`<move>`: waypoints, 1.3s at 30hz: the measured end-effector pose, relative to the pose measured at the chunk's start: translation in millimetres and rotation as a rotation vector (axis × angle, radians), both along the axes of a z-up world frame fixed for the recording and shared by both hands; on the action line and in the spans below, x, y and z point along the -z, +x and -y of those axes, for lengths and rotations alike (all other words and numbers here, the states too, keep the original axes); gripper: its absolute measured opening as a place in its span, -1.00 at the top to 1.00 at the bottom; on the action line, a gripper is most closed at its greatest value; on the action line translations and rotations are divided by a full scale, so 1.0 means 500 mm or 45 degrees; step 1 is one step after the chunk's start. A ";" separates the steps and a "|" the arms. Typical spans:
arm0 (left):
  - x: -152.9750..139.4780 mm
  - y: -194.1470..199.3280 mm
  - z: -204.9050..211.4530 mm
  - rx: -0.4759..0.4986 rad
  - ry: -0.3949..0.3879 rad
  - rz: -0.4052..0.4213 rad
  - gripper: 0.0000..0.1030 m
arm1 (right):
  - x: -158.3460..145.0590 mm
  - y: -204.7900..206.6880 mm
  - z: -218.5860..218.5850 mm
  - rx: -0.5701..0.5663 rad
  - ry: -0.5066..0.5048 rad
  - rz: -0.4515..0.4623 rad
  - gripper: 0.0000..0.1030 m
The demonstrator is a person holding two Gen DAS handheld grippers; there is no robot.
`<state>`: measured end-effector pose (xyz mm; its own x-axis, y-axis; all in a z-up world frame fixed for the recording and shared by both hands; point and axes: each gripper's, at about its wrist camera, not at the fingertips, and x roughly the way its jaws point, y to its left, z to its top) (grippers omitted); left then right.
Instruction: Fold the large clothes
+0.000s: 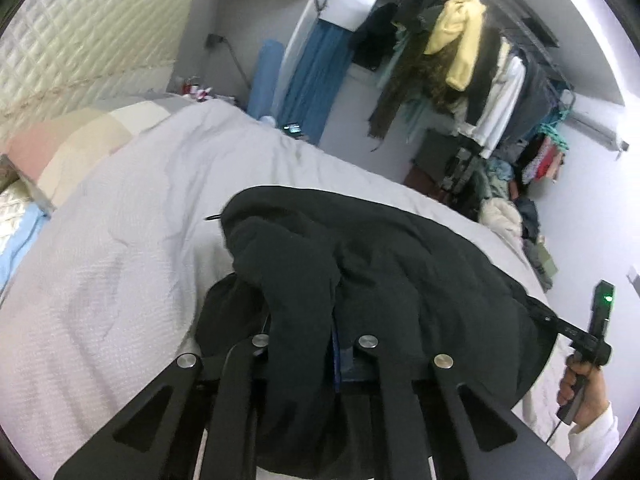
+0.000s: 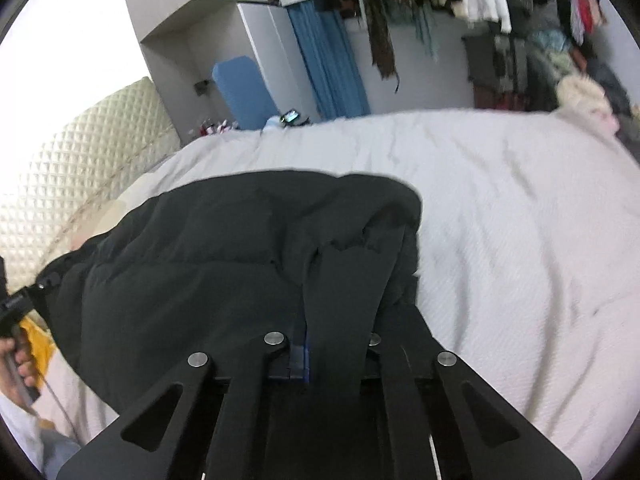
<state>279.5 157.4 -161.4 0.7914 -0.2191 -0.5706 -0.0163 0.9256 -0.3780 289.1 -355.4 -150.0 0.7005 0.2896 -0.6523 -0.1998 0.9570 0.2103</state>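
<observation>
Black puffy jacket [image 1: 400,264], bunched, on white bedcover, near edge lifted.

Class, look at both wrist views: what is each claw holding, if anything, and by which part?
Both claws are shut on the black jacket: the left claw and right claw each pinch a bunched fold at its near edge.

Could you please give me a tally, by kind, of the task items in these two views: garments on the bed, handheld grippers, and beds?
Dark jacket on the bed: 1
Handheld grippers: 2, the left gripper and the right gripper, each shut on the jacket
Bed: 1
Total: 4
</observation>
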 end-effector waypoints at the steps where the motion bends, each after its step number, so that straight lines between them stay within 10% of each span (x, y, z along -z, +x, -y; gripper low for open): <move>1: 0.007 0.003 -0.005 -0.018 0.007 -0.027 0.81 | 0.003 -0.004 0.003 0.008 -0.010 -0.004 0.89; 23: 0.103 0.054 0.032 -0.086 0.332 -0.252 0.69 | 0.136 0.033 -0.017 0.013 -0.236 -0.229 0.89; 30: 0.071 0.041 0.007 -0.154 0.238 -0.270 0.67 | 0.103 0.011 0.030 0.105 -0.076 -0.215 0.79; 33: 0.050 0.022 -0.005 -0.179 0.191 -0.272 0.55 | 0.070 -0.014 0.045 0.131 -0.065 -0.178 0.33; 36: 0.023 -0.007 -0.009 -0.207 0.193 -0.238 -0.10 | 0.037 -0.040 0.056 0.153 -0.054 -0.114 -0.06; 39: -0.009 -0.041 -0.005 -0.215 0.203 -0.189 -0.33 | 0.003 -0.064 0.057 0.142 -0.008 -0.075 -0.15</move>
<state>259.2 160.0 -156.7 0.7145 0.0104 -0.6996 -0.2194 0.9528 -0.2100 257.2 -384.0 -151.7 0.6883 0.2079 -0.6950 -0.0798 0.9739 0.2123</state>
